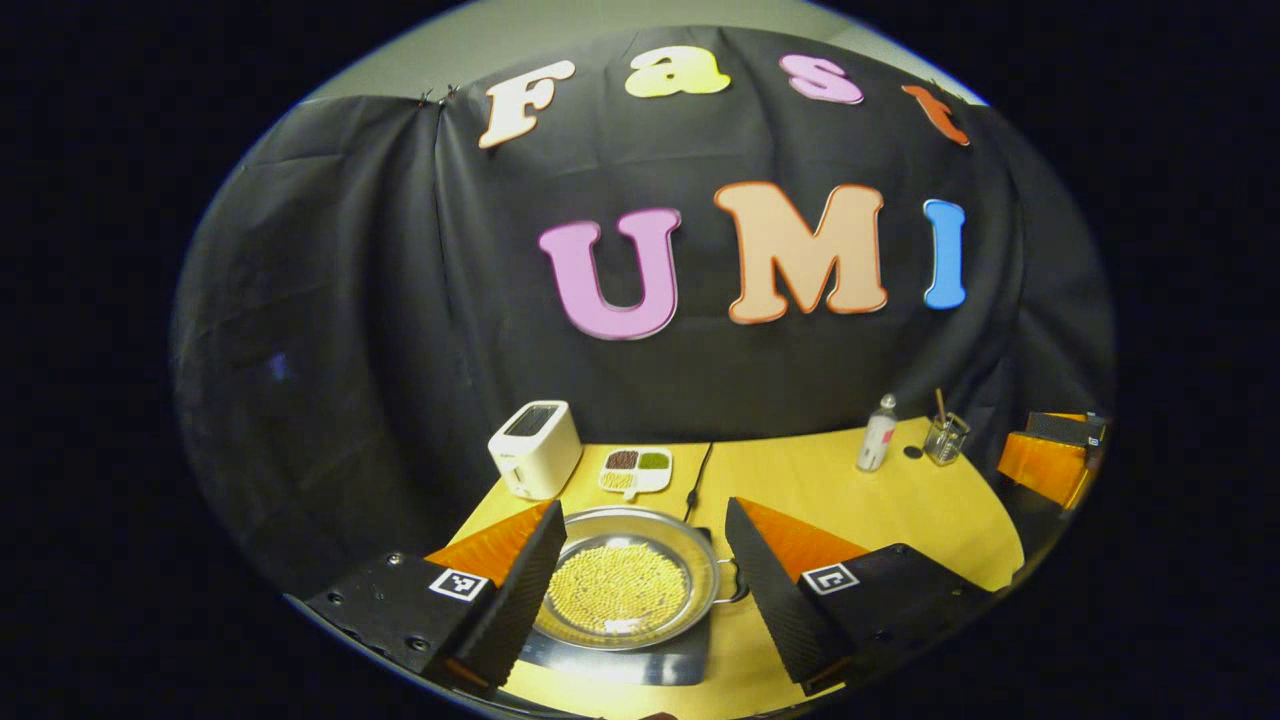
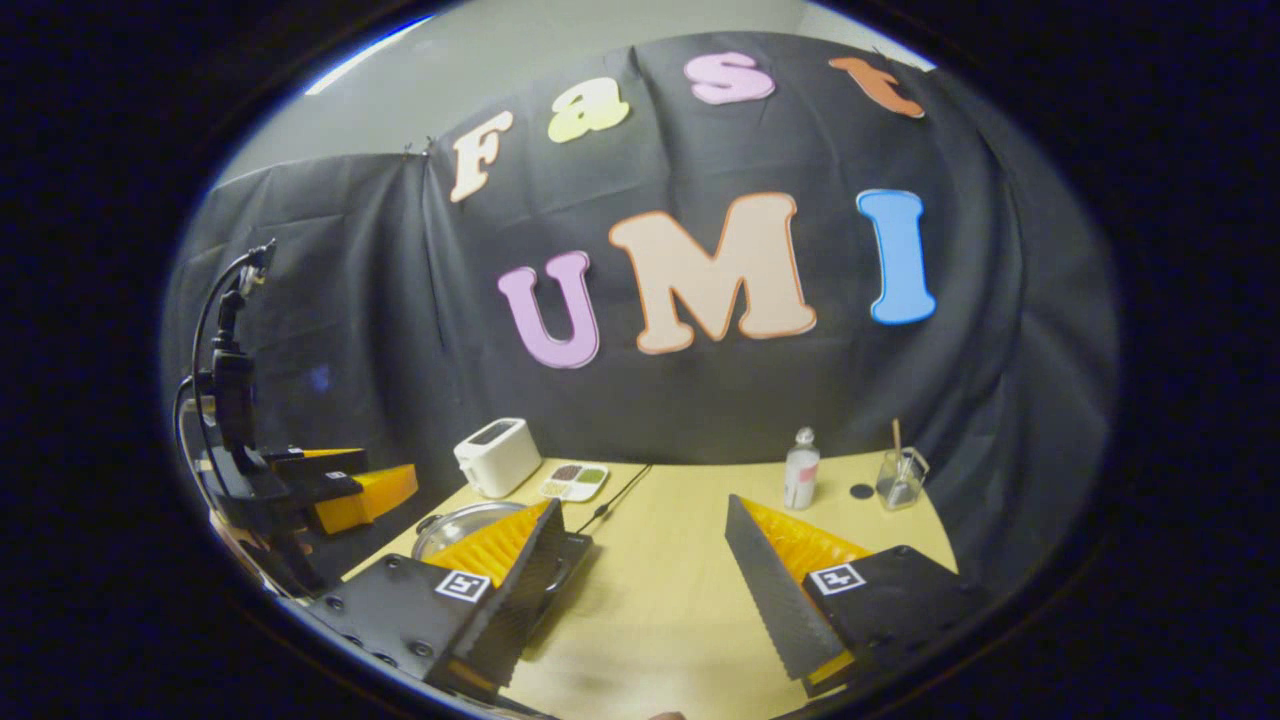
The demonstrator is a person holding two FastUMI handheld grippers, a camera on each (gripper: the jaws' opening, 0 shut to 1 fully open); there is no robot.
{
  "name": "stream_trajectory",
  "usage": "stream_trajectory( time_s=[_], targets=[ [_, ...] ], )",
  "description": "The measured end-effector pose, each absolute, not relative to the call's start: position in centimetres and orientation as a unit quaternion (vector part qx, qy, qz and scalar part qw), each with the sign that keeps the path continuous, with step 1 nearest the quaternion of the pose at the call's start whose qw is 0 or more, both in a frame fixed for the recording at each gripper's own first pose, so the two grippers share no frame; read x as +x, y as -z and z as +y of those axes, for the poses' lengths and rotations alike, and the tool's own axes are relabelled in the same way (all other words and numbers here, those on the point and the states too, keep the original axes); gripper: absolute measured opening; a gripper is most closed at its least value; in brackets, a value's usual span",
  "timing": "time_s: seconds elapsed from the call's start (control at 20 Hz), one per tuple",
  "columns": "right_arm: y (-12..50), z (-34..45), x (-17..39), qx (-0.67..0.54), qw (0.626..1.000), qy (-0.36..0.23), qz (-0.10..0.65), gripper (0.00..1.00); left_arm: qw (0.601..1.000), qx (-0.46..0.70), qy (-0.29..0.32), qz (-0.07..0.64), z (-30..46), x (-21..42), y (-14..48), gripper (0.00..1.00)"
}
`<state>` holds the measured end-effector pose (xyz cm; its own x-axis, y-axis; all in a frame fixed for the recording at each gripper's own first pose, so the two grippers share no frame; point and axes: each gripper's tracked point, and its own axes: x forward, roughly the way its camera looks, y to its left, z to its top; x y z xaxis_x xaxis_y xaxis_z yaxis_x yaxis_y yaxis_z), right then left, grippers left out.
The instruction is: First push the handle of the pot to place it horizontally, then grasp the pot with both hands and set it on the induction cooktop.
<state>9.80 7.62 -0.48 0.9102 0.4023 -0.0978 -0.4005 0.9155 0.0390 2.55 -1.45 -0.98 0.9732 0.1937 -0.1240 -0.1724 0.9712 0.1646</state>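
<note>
While I held both grippers above the near edge of the yellow table, the left gripper had its jaws wide apart with nothing between the pads, and the pot showed in the gap below them. It sat on the dark induction cooktop, full of small yellow grains, and its handle stuck out sideways toward the right finger. My right gripper was also spread open over bare tabletop, clear of everything; in its view the pot's rim peeked out behind the left finger, and the other gripper hung well off to the left. Farther back, a black cord ran from the cooktop toward the wall. Beyond it stood a white toaster beside a divided dish of grains, and on the far right a small bottle near a glass jar with a stick in it.
</note>
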Motion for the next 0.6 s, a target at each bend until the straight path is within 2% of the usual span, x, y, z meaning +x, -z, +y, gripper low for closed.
stream_trajectory(
  time_s=[0.05, 0.2, 0.25, 0.3, 0.35, 0.4, 0.45, 0.55, 0.6],
  targets=[
    [-0.5, 6.6, 9.4, 0.007, 0.978, -0.203, 0.038, 0.99, 0.991, 0.082, -0.091, 0.048, -3.0, 2.3, -0.3, 0.98],
    [-2.9, 3.6, 8.0, 0.005, 0.980, -0.196, 0.010, 0.99, 0.992, 0.091, -0.086, -0.004, -7.3, 1.5, -2.9, 1.00],
    [-3.6, 2.7, 7.9, 0.001, 0.982, -0.188, 0.002, 0.92, 0.992, 0.092, -0.085, -0.016, -8.4, 1.2, -3.2, 1.00],
    [-4.0, 1.4, 7.7, -0.005, 0.984, -0.178, -0.005, 0.99, 0.992, 0.092, -0.086, -0.028, -9.2, 0.8, -3.8, 0.98],
    [-4.5, 0.1, 7.5, -0.011, 0.986, -0.168, -0.011, 0.99, 0.992, 0.091, -0.084, -0.035, -10.1, 0.6, -4.2, 0.98],
    [-4.8, -1.0, 7.0, -0.014, 0.987, -0.160, -0.016, 0.92, 0.992, 0.088, -0.082, -0.040, -10.9, 0.3, -4.3, 0.97],
    [-5.2, -2.0, 6.6, -0.014, 0.988, -0.155, -0.020, 0.92, 0.992, 0.084, -0.078, -0.043, -11.5, 0.1, -4.4, 1.00],
    [-4.6, -3.6, 5.2, -0.006, 0.989, -0.146, -0.023, 0.92, 0.993, 0.080, -0.069, -0.049, -12.6, -0.1, -4.4, 0.98],
    [-4.6, -4.2, 4.9, 0.000, 0.990, -0.142, -0.022, 0.99, 0.993, 0.082, -0.068, -0.050, -12.7, -0.3, -4.2, 0.98]
  ],
)
